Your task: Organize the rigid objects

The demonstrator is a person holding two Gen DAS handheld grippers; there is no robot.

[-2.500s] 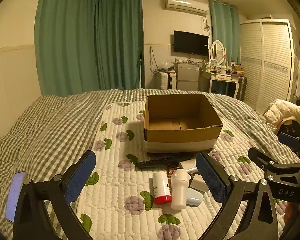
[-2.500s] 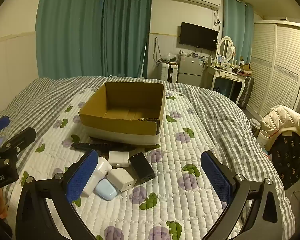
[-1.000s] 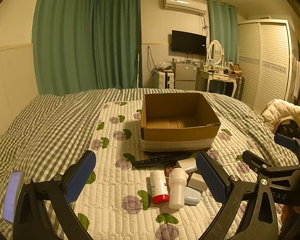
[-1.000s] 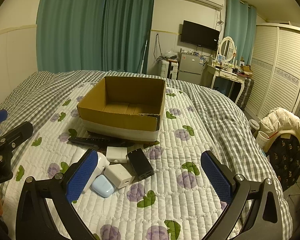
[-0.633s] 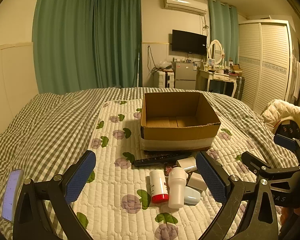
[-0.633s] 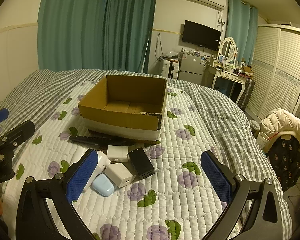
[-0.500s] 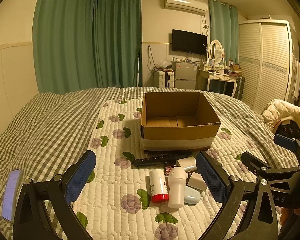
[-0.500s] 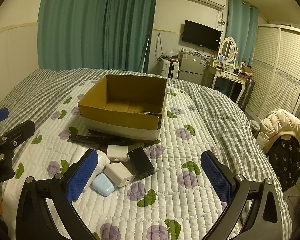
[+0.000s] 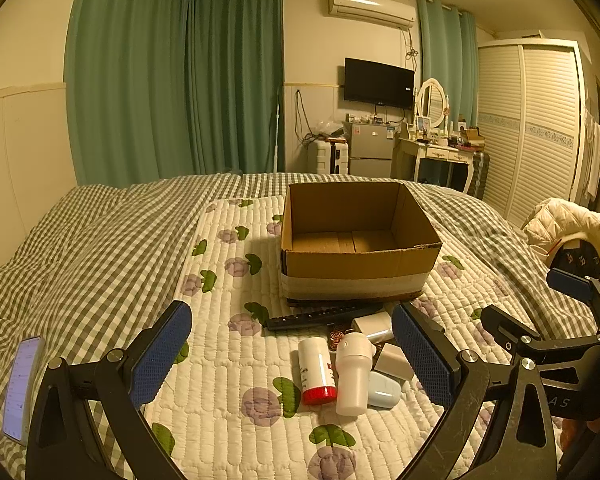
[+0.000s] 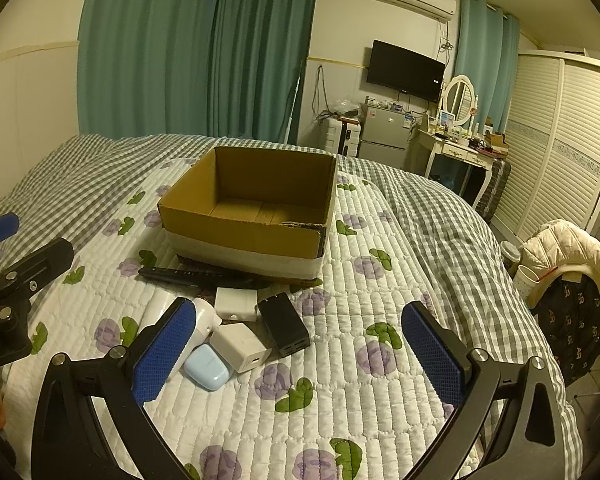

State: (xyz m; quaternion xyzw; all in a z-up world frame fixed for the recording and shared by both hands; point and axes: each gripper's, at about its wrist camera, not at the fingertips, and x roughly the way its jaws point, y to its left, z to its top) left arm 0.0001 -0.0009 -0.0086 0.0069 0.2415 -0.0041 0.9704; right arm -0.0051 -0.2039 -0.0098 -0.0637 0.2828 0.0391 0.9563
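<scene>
An open, empty cardboard box [image 9: 360, 240] [image 10: 252, 208] stands on the quilted bed. In front of it lie a black remote [image 9: 320, 316] [image 10: 196, 276], a white tube with a red cap [image 9: 315, 370], a white bottle [image 9: 354, 372], a pale blue case [image 9: 384, 389] [image 10: 206, 366], white chargers [image 10: 240, 346] [image 10: 236, 300] and a black charger [image 10: 284, 324]. My left gripper [image 9: 292, 350] is open and empty, held above the items. My right gripper [image 10: 296, 350] is open and empty, to the right of them.
A phone [image 9: 22, 386] lies on the checked blanket at the left. A chair with a white jacket [image 10: 568, 248] stands beside the bed on the right. A fridge, dresser and wardrobe line the far wall.
Both grippers have shifted slightly; the box and items look a little nearer. Nothing was taken hold of or moved.
</scene>
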